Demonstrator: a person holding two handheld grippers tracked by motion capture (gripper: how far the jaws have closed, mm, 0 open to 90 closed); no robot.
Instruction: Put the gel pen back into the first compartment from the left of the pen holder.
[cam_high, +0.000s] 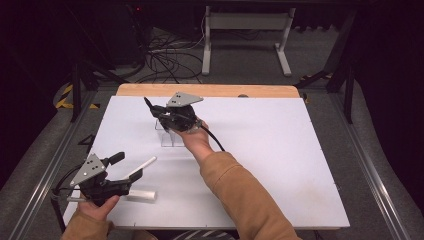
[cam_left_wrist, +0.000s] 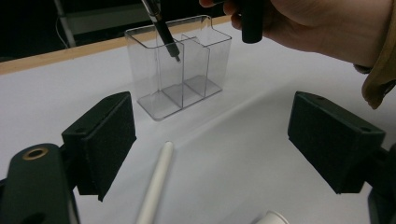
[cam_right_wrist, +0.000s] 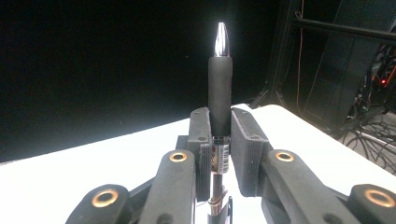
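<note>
- Left gripper (cam_high: 131, 167), nearest the person at the table's near left corner, has its jaws spread wide with nothing between them; a white stick (cam_left_wrist: 156, 184) lies on the table in the gap.
- Two white sticks in all lie by that gripper: the long thin one (cam_high: 141, 167) and a thicker one (cam_high: 141, 195) just beside the hand, whose rounded end (cam_left_wrist: 271, 218) peeks into the left gripper view.
- Farther out, near the table's (cam_high: 280, 150) middle, the right gripper (cam_high: 159, 111) pinches one black pen (cam_right_wrist: 219, 93) between its pads.
- One clear organiser (cam_left_wrist: 180, 65) stands upright under it, with three compartments that can be counted in the left gripper view; from above it is a faint outline (cam_high: 167, 137).
- Left gripper view shows the pen's lower end (cam_left_wrist: 166, 32) dipping, tilted, into the top of the organiser's left compartment.
- Right gripper view shows the pen's other end: rubber grip and silver tip pointing up past the jaws against a dark room.
</note>
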